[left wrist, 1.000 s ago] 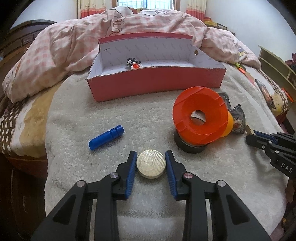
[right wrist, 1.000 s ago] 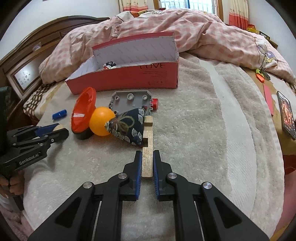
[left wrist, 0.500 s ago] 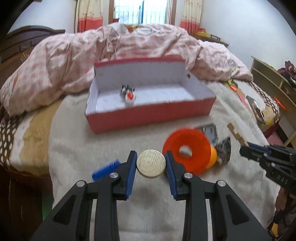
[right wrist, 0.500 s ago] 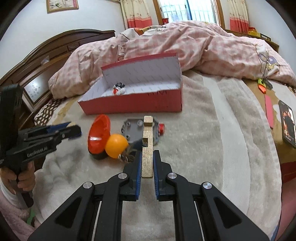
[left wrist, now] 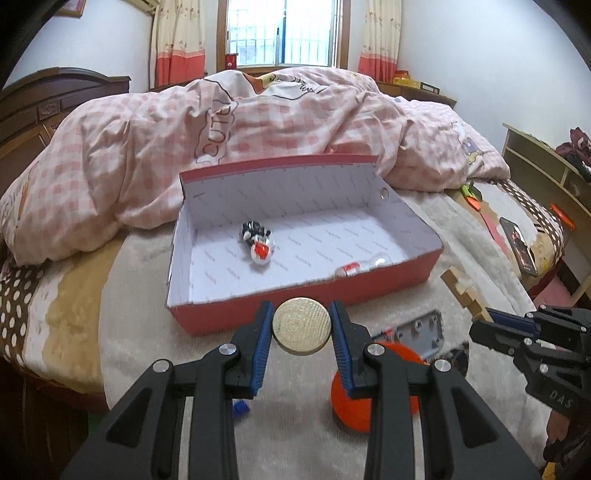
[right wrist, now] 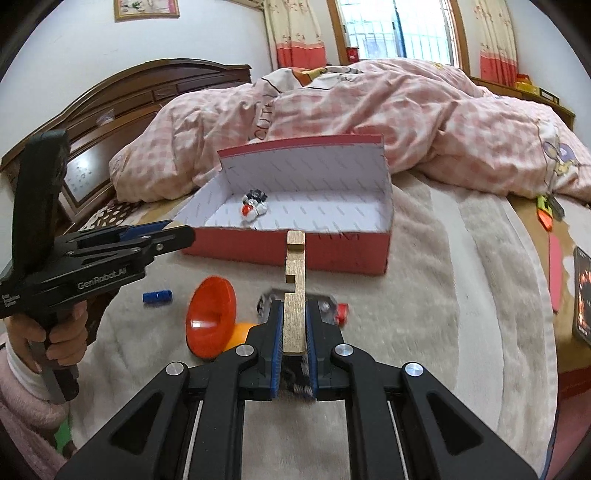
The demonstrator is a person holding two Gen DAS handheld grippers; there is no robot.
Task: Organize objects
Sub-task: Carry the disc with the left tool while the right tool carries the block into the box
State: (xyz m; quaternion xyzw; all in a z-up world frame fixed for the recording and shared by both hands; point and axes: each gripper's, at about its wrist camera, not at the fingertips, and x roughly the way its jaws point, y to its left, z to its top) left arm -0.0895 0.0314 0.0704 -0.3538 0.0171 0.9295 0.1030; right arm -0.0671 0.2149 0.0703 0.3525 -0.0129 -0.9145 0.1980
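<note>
Ahead of me a barred daylight window with cream-and-red curtains breaks the white wall; a dark carved wooden headboard stands left.

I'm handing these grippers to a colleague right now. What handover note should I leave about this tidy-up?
Left gripper: shut on the round beige disc, held in the air in front of the red box.
Right gripper: shut on the notched wooden block, also lifted and facing the box.
Done: a small black, white and red toy and a small clear item lie in the box.
Left: drop both held pieces in, then collect the orange funnel, blue cylinder and grey plate from the blanket.
</note>
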